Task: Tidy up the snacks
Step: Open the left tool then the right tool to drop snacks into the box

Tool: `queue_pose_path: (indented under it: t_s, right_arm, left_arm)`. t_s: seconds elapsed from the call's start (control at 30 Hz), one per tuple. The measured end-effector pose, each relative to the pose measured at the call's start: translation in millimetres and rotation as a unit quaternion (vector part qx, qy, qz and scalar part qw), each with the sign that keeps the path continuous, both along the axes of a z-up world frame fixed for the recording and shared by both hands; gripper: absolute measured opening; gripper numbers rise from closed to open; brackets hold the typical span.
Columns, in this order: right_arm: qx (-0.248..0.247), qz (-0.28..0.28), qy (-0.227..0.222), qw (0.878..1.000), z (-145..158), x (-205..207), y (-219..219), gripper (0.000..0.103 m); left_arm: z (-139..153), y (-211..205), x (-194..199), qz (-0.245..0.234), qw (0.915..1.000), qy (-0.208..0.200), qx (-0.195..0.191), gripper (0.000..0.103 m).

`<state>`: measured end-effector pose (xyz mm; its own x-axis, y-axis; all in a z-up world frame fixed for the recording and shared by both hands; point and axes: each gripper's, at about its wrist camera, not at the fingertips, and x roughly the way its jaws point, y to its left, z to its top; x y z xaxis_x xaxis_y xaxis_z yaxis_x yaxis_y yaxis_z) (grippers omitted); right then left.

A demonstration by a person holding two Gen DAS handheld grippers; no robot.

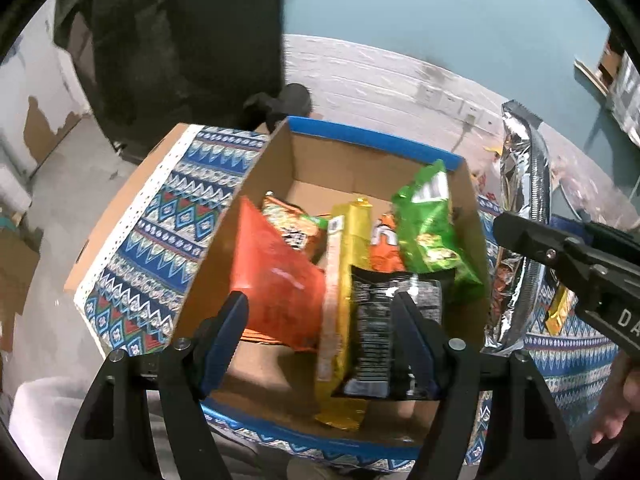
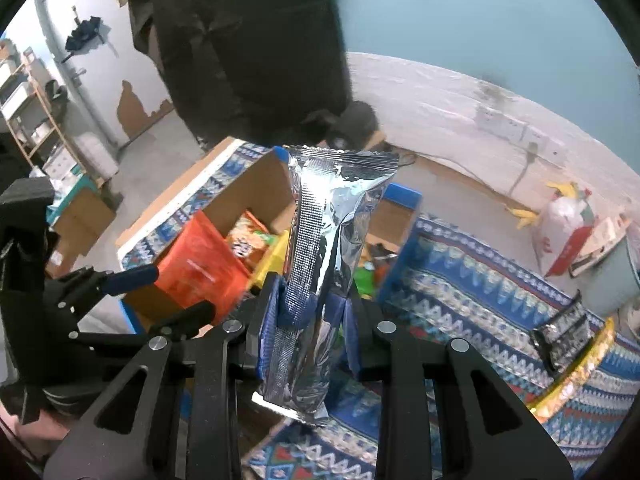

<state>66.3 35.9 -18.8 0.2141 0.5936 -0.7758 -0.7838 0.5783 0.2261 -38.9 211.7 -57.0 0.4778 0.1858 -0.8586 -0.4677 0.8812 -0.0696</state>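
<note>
1. Silver foil packet [image 2: 320,280]: held upright in the right gripper [image 2: 308,308], jaws pinched shut on its lower half, top crimp pointing up. It's just right of the cardboard box [image 1: 280,168], not yet over it.
2. Left gripper [image 1: 320,332] hangs over the box's near end, jaws wide apart, pads touching nothing; the red bag [image 1: 276,280], yellow pack [image 1: 340,280] and black pack [image 1: 376,320] sit below them.
3. Step in hand, I'd say: get the foil packet into the box w/ the other snacks.
4. To do it well: carry it left over the box wall, clear the rim, aim for the bare cardboard at the far end or a gap by the green bag [image 1: 432,232], lower, then let go.
5. Keep the left gripper out of the way.
6. Looks: shiny, crinkled, long, narrow, ribbed back seam, light and soft.
</note>
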Motion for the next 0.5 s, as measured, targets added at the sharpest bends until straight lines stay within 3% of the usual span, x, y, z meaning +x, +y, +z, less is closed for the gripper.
queue_pose_path:
  t_s: [0.5]
  right_arm:
    - [0.013,0.021,0.032,0.999,-10,1,54,0.028]
  left_arm:
    - [3,29,-16,0.034,0.9990,-0.016,-0.022,0.075]
